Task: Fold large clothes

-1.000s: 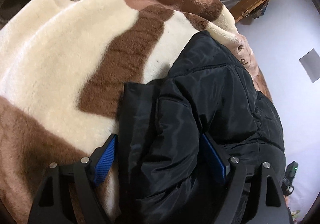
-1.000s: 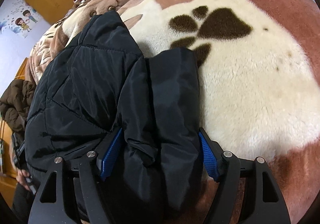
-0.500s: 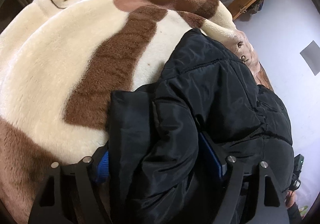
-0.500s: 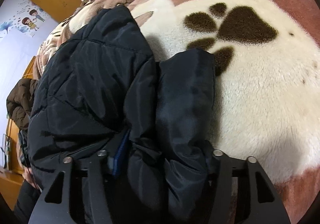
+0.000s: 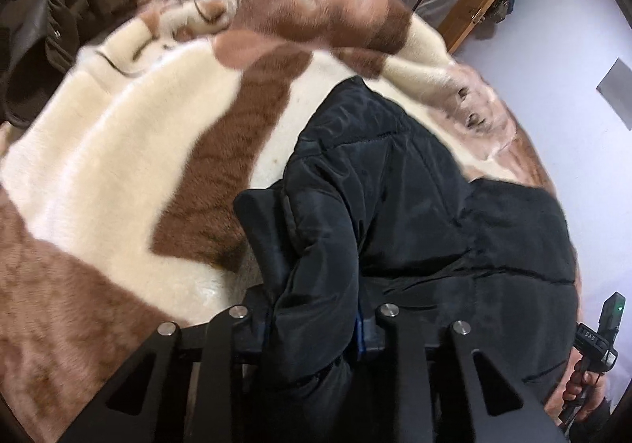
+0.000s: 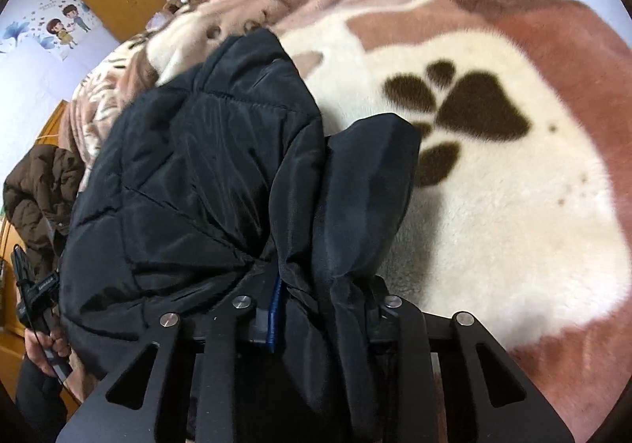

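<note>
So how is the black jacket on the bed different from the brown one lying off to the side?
The black jacket is smooth and slightly shiny; the brown jacket looks matte. The black jacket lies on the plush blanket, pinched by both grippers, left gripper and right gripper; the brown jacket sits untouched beyond the bed's edge. Both are quilted and puffy.

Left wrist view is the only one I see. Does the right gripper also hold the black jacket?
Observer: Yes. The right gripper has just been closing, and its fingers now pinch a bunch of the black jacket.
Operator: What is on the blanket beside it?
Observer: A dark paw print on the cream part of the blanket. The jacket's folded edge reaches the print's side.
</note>
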Tool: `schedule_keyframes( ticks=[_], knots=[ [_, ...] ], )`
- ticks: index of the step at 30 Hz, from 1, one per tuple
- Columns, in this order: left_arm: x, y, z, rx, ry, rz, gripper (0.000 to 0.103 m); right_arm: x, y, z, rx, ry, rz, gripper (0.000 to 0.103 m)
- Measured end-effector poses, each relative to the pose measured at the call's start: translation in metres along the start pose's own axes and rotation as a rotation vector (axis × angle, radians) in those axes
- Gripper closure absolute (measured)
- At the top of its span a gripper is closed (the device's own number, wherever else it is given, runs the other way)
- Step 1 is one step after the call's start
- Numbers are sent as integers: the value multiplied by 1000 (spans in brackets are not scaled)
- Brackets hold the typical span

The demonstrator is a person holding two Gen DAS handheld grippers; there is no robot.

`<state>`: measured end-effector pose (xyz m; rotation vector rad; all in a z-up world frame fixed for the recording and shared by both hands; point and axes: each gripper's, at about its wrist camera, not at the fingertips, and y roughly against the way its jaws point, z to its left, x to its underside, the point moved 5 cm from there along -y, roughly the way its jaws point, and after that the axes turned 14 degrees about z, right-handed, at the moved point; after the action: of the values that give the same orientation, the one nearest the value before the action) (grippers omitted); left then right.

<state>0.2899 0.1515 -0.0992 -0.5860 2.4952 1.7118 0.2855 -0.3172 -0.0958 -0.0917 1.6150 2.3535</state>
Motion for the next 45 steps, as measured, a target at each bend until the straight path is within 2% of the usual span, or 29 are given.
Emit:
schedule_keyframes(
  ticks=[5,11,25,31,37,40,43,45],
  knots=[
    [8,40,-10,18,-21,-48,75,11,36,10,-24,28,-40,76],
    [19,69,-10,46,-20,-80,75,21,56,18,-50,47,-60,77],
    [-20,104,1,34,-31,-153,75,-15,61,65,-111,81,-110,77],
    [-55,115,35,0,-15,-175,75,-35,39,107,-130,119,-114,77],
    [-85,109,79,-36,7,-182,75,-48,-4,144,-117,148,-80,76],
    [-91,87,102,-51,28,-157,75,-48,-39,149,-92,145,-28,76],
    [-87,46,130,-85,74,-96,73,-42,-75,136,-43,115,36,74],
    [-80,26,147,-68,127,-83,67,-36,-89,125,-41,91,68,64]
  ],
)
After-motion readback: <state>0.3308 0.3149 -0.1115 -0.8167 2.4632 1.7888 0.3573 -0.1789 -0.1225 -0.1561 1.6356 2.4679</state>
